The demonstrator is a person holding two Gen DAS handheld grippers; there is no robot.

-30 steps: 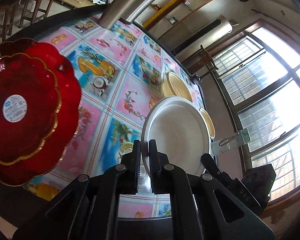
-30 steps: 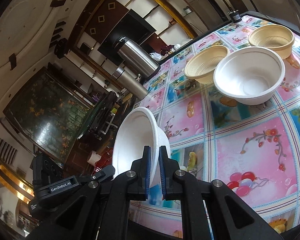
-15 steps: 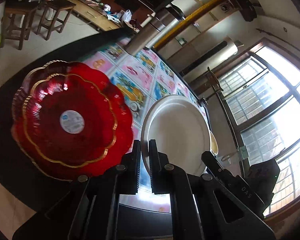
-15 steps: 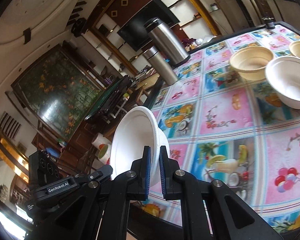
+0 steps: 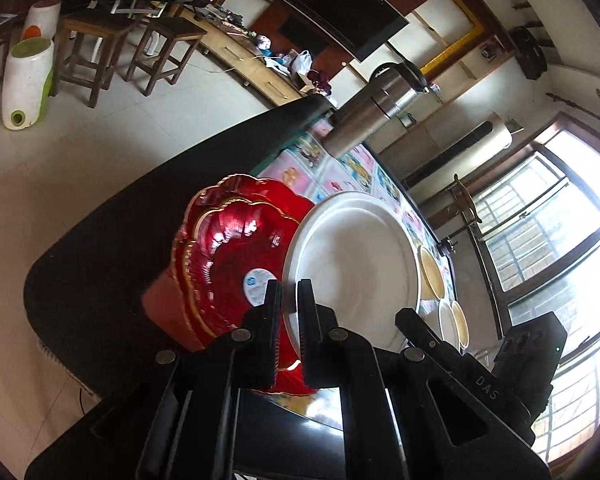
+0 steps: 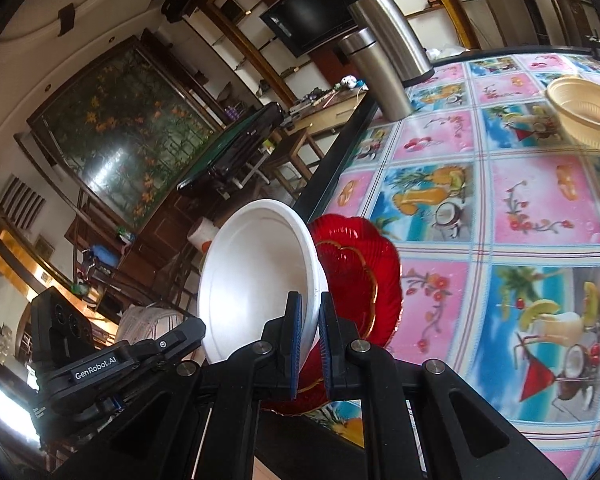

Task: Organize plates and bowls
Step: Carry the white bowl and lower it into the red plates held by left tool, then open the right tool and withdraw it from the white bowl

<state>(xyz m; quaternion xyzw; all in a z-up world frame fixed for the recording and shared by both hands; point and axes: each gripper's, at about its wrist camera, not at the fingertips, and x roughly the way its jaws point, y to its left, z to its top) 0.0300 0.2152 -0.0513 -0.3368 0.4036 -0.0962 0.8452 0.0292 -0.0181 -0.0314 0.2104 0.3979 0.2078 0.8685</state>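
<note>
Fingers first: your left gripper (image 5: 289, 312) has its two fingers drawn nearly together, clamped on the near rim of one white plate (image 5: 352, 264), which is tilted up on edge above the table's near-left corner. Your right gripper (image 6: 309, 332) is likewise pinched onto the rim of one white bowl (image 6: 256, 280), one blue-padded finger inside the wall and one outside; the bowl is tipped on its side, its opening facing left.

Behind both held pieces lie the red plates (image 5: 224, 252) with scalloped gold edges. You can count two of them, stacked, with a round white sticker (image 5: 256, 286) at the centre of the top one. They rest at the near-left corner of the tablecloth (image 6: 540, 208), the patterned one with pink and blue squares.

Farther along the table in your left view, three more bowls (image 5: 430, 272) show as rims only. Your right view shows one cream bowl (image 6: 584, 118) at the far right. Two steel flasks (image 6: 384, 52) stand at the far-left edge.
</note>
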